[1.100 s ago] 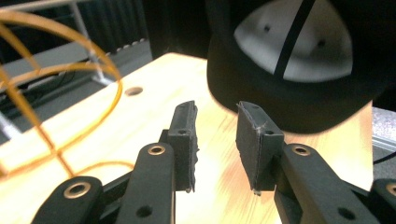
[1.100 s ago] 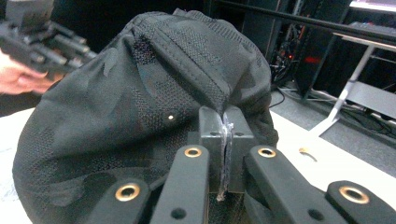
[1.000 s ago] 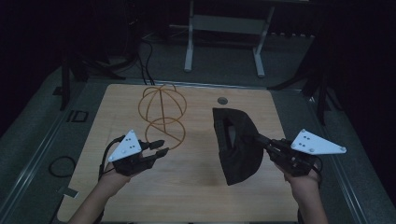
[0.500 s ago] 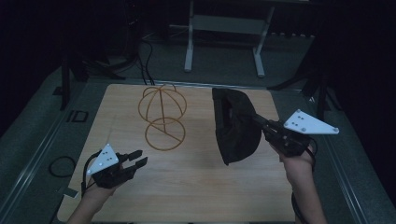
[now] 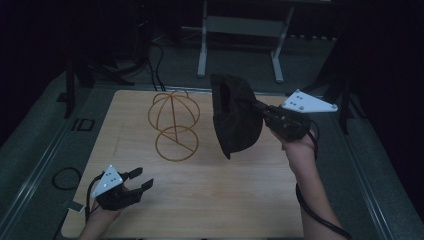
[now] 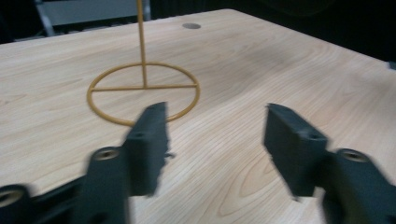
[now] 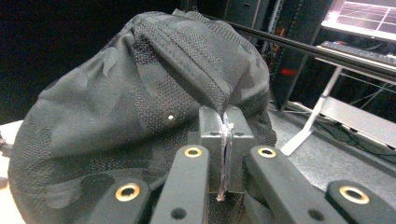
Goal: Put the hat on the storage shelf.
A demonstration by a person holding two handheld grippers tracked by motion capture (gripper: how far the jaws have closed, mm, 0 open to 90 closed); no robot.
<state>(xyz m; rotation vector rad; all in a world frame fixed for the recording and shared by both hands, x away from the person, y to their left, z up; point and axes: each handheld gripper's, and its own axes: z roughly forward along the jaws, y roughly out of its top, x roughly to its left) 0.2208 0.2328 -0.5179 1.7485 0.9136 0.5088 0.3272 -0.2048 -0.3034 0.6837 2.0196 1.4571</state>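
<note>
A black cap (image 5: 235, 117) hangs in the air over the right half of the table, held up by my right gripper (image 5: 260, 107), which is shut on its edge. In the right gripper view the jaws pinch a fold of the cap's dark mesh fabric (image 7: 140, 107) at my right gripper (image 7: 225, 122). A gold wire hat stand (image 5: 173, 122) with a round ring base (image 6: 142, 91) stands upright at the table's middle back. My left gripper (image 5: 140, 179) is open and empty low over the front left of the table; its jaws (image 6: 215, 140) point toward the stand's base.
The wooden table (image 5: 210, 200) has a small round hole (image 6: 191, 26) near its back edge. A white metal frame (image 5: 240, 30) stands on the floor behind it. Cables (image 5: 65, 177) lie on the floor to the left.
My right gripper has lifted the cap higher and toward the back. My left gripper has drawn away from the stand toward the front left corner.
</note>
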